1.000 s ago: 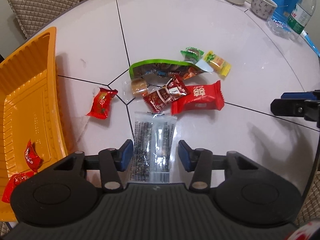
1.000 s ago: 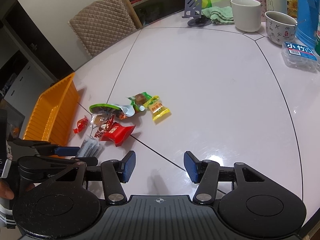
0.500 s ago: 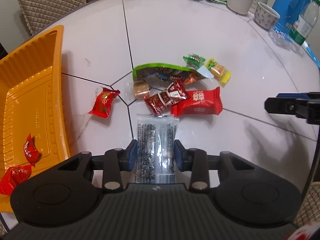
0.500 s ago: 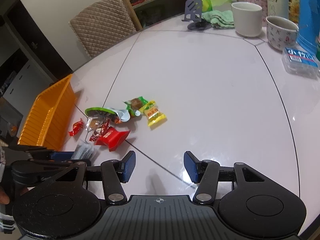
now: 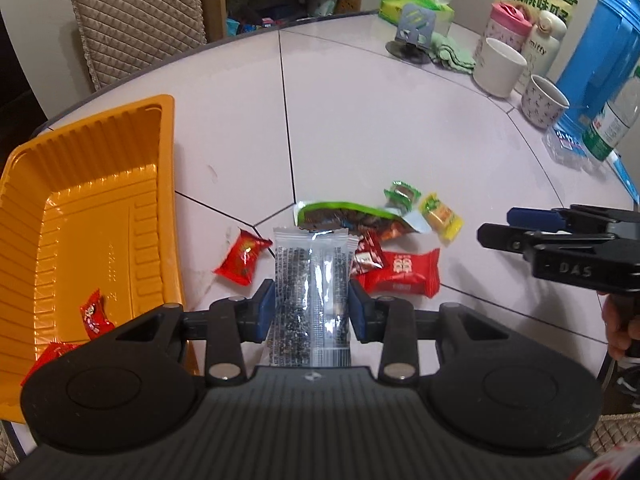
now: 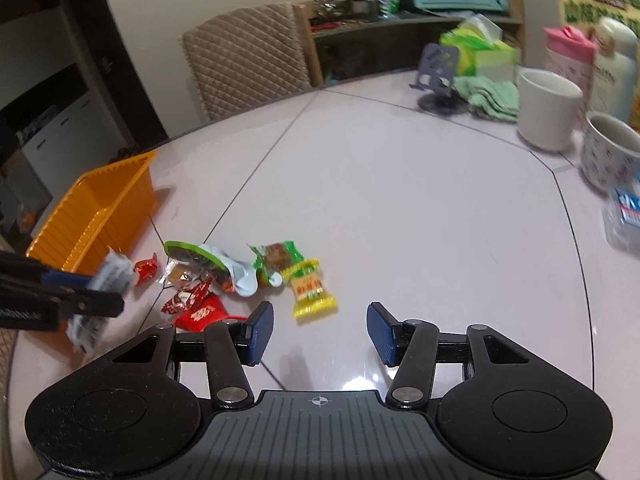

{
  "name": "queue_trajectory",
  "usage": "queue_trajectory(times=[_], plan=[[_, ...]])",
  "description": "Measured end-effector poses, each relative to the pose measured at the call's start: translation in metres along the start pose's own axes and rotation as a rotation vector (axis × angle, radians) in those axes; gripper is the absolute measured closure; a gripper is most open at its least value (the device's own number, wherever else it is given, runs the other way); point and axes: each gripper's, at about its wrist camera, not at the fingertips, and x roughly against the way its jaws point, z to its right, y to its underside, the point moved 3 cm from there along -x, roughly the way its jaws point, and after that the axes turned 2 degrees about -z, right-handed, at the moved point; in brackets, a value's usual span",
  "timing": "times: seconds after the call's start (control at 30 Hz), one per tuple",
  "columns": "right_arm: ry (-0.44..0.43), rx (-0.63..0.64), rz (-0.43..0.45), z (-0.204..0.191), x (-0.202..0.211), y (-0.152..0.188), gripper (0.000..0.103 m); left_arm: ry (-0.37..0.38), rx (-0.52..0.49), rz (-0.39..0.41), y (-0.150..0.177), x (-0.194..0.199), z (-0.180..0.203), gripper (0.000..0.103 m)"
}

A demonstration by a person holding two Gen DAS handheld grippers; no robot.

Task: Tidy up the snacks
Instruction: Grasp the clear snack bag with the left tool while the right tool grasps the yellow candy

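My left tongs (image 5: pixel 311 312) are clamped on a clear packet of dark seeds (image 5: pixel 310 280), one blue pad on each long edge, and the packet is held up off the bench (image 5: pixel 400 128); the right wrist view shows it blurred in the tongs above the surface. My right tongs (image 6: pixel 320 330) stand wide apart with nothing between the pads, over bare bench just this side of the snack pile.

The orange tray (image 5: pixel 92 216) sits at the bench's left edge, its ribbed walls high. In it I can see two small red candies (image 5: pixel 94 314) near the corner closest to me; the floor beyond them is bare.

The loose snacks lie between the tray and my right tongs: a red candy (image 5: pixel 242 256) nearest the tray, a green-rimmed pouch (image 5: pixel 348 220) lying flat, a red packet (image 5: pixel 400 272) with white characters, a small dark red wrapper (image 5: pixel 368 254) against it, a green sweet (image 5: pixel 402 194) and a yellow sweet (image 5: pixel 442 218) farthest right. The wide middle of the bench behind the pile is open up to the far rim.

Along that far edge stand a white mug (image 5: pixel 500 66), a patterned cup (image 5: pixel 544 100), a blue jug (image 5: pixel 604 52), a tissue box (image 5: pixel 416 2) and a white bottle (image 5: pixel 546 44) reading "miffy". The side of my right tongs reads "DAS" in the left wrist view.
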Motion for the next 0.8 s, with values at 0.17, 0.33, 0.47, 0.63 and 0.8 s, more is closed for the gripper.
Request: queue_trajectory(times=[0.17, 0.33, 0.47, 0.63, 0.8], plan=[[0.0, 0.049, -0.014, -0.003, -0.018, -0.008, 0.061, -0.008, 0.016, -0.002, -0.003, -0.003, -0.003, 0.069], [0.004, 0.091, -0.03, -0.008, -0.035, -0.011, 0.062, -0.013, 0.026, -0.007, -0.006, -0.006, -0.007, 0.069], [0.016, 0.124, -0.046, -0.012, -0.046, -0.011, 0.064, -0.017, 0.035, -0.008, -0.008, -0.008, -0.01, 0.069], [0.033, 0.145, -0.064, -0.015, -0.056, -0.01, 0.068, -0.018, 0.045, -0.01, -0.01, -0.01, -0.014, 0.069], [0.047, 0.159, -0.067, -0.015, -0.059, -0.01, 0.079, -0.017, 0.049, -0.008, -0.011, -0.01, -0.016, 0.069]])
